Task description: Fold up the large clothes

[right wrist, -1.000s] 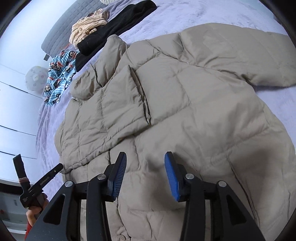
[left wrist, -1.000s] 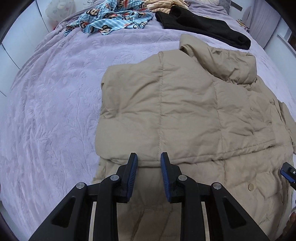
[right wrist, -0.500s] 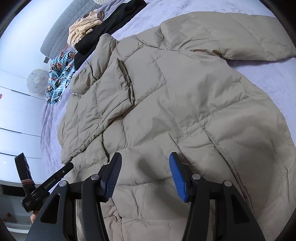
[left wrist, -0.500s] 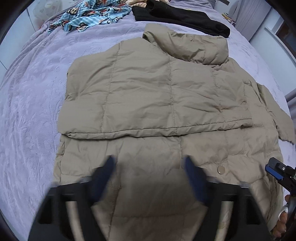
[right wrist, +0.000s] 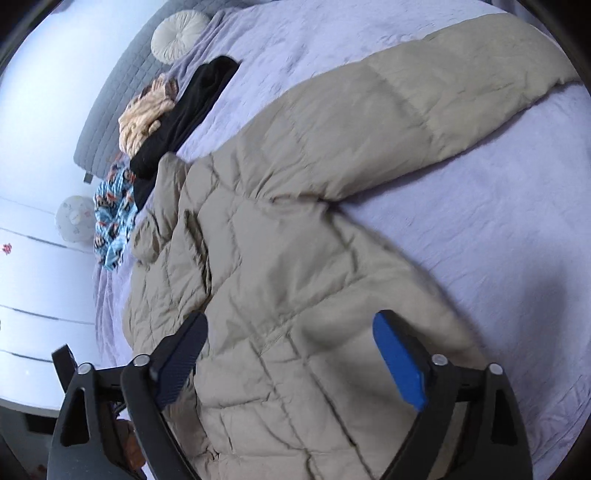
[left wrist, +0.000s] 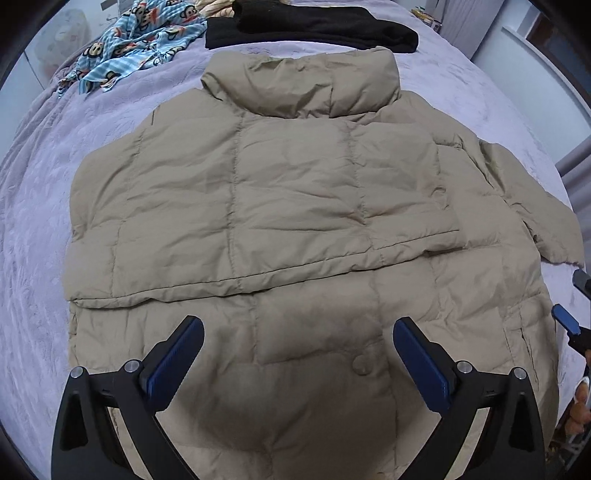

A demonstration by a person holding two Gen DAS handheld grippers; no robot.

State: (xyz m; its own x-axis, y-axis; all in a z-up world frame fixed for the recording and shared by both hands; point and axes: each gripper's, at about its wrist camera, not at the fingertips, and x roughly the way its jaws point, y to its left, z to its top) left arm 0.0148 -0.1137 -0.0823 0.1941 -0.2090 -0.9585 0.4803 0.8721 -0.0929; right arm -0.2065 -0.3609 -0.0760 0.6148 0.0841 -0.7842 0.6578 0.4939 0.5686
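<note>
Beige quilted puffer jacket (left wrist: 295, 206) lies spread flat on the lilac textured bedspread (left wrist: 33, 206), one side folded across its front, the other sleeve (right wrist: 424, 99) stretched out over the bed. Nearest, the left gripper (left wrist: 297, 354) hangs over the hem by a round snap button (left wrist: 362, 364), its blue-padded fingers (left wrist: 173, 363) wide apart and empty. The right gripper (right wrist: 290, 363) has just been opening; nothing sits between its fingers. Beyond the collar lie a black garment (left wrist: 314, 26) and a blue monkey-print cloth (left wrist: 140, 40).
</note>
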